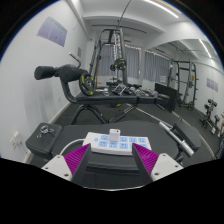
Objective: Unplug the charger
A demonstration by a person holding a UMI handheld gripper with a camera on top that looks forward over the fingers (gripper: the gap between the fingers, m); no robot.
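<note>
A white power strip point(107, 146) with pale blue sockets lies flat on a dark surface, just ahead of my fingers and between their tips. A small white charger point(115, 133) stands on the strip's far end. My gripper point(110, 163) is open. Its magenta pads point(73, 161) sit to either side of the strip's near end, with a gap on both sides. Nothing is held.
This is a gym room. A black weight bench point(112, 101) stands beyond the strip, with an exercise machine point(72, 72) to its left. On the right a rack point(186, 82) stands, and a bar point(172, 135) lies on the floor. A black cushion point(44, 142) sits at the left.
</note>
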